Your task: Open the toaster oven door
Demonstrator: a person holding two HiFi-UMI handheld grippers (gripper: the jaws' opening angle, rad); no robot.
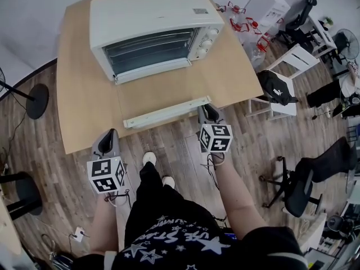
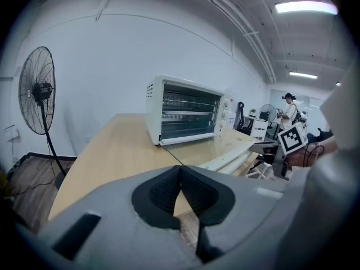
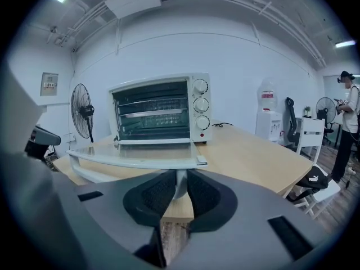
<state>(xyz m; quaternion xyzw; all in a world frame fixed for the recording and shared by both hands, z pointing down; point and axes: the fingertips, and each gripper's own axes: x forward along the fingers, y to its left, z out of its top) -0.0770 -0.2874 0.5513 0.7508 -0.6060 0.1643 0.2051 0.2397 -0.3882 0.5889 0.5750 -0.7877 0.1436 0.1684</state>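
Light wooden table [image 1: 84,94] bears the white metal toaster oven [image 1: 146,16], glass door [image 1: 169,91] flat. My right gripper [image 3: 177,187] clamps its white handle bar [image 1: 166,112]; left gripper [image 2: 181,191] closed, empty. Pulling lower could tip the oven.

Right end of door handle [image 1: 163,113] behind right tongs [image 1: 208,108]; print on oven-top label [image 1: 200,10] illegibly small.

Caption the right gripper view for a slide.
Right claw grips the handle of the toaster oven door, lowered flat.

The toaster oven [image 1: 147,21] cavity is left unblocked; the table [image 1: 84,106] front is spanned by the lowered door [image 1: 160,91], flanked by bare wood.
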